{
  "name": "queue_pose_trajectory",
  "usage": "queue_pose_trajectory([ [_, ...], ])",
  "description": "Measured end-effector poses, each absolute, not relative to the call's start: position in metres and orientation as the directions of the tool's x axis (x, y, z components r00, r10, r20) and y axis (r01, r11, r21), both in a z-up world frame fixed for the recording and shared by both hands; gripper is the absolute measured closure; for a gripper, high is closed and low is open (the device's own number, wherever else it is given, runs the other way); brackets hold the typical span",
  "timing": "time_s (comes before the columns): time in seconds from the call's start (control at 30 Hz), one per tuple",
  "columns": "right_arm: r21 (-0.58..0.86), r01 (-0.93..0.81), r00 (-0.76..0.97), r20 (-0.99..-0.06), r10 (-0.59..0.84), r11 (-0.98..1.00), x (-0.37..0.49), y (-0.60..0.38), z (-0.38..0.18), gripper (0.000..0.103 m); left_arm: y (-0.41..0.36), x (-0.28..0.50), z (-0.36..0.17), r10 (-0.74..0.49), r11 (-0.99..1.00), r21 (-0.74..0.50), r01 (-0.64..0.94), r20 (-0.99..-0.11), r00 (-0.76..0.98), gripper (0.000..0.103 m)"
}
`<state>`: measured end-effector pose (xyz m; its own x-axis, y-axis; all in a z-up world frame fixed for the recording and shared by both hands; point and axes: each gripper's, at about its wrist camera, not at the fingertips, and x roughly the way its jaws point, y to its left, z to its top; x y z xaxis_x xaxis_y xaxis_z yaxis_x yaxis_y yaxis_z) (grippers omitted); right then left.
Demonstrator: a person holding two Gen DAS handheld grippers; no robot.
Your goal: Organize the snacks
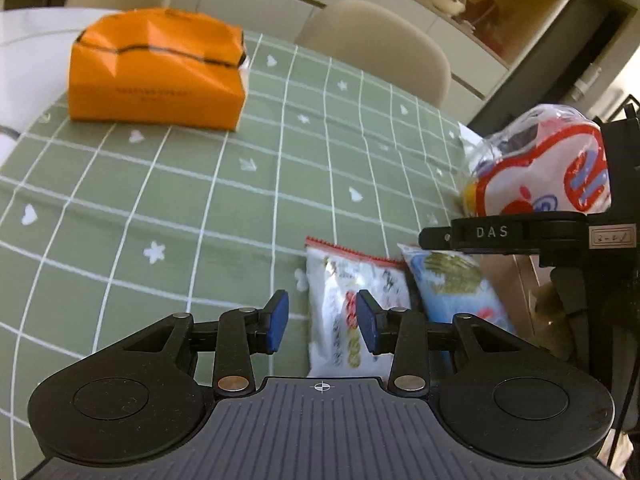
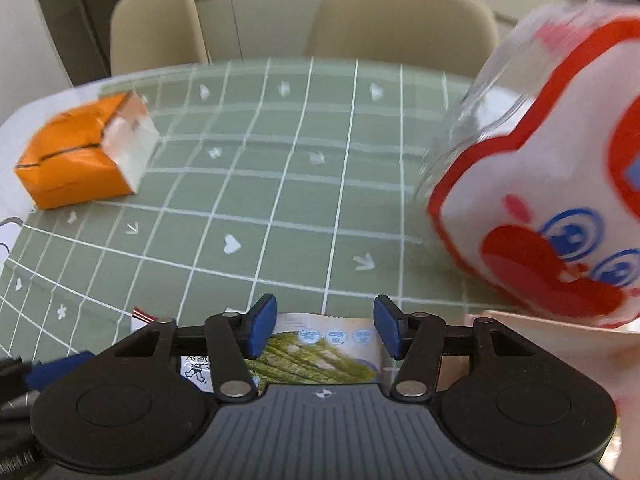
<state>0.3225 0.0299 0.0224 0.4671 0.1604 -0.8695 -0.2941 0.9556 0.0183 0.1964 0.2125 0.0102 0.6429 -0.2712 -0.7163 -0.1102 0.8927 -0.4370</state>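
My left gripper [image 1: 322, 322] is open and empty, low over the green checked tablecloth [image 1: 200, 184], just left of a white snack packet with a red top edge [image 1: 352, 300]. A blue-and-green snack packet [image 1: 456, 292] lies right of it. My right gripper [image 2: 324, 330] is open and empty above that blue-and-green packet [image 2: 320, 356]. A clear bag with a red-and-white label [image 2: 540, 184] stands at the right, blurred; it also shows in the left wrist view [image 1: 540, 168] behind the right gripper's body [image 1: 560, 236].
An orange box [image 1: 156, 68] sits at the far left of the table, also in the right wrist view [image 2: 84, 152]. Two beige chairs [image 2: 400, 20] stand behind the table. The table's right edge is near the packets.
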Motion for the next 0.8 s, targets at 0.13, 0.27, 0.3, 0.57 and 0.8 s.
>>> queue_pose_trajectory([
  [0.13, 0.058, -0.4, 0.417, -0.877, 0.238, 0.915, 0.279, 0.033, 0.022, 0.063, 0.227, 0.186, 0.004, -0.313, 0.87, -0.482, -0.103, -0.702, 0.64, 0.061],
  [0.27, 0.117, -0.492, 0.335, -0.889, 0.312, 0.863, 0.212, 0.027, 0.013, 0.064, 0.224, 0.186, 0.005, -0.34, 0.876, -0.478, -0.062, -0.705, 0.623, 0.061],
  [0.3, 0.124, -0.496, 0.33, -0.888, 0.319, 0.859, 0.198, 0.022, 0.01, 0.064, 0.22, 0.185, 0.007, -0.345, 0.881, -0.471, -0.046, -0.705, 0.62, 0.061],
  [0.57, 0.143, -0.473, 0.419, -0.831, 0.365, 0.869, 0.152, -0.009, 0.025, 0.054, 0.189, 0.181, 0.019, -0.326, 0.905, -0.425, -0.015, -0.715, 0.618, 0.061],
  [0.8, 0.025, -0.542, 0.474, -0.816, 0.33, 0.84, 0.101, -0.005, 0.011, 0.054, 0.149, 0.161, 0.027, -0.39, 0.912, -0.391, 0.126, -0.727, 0.566, 0.062],
])
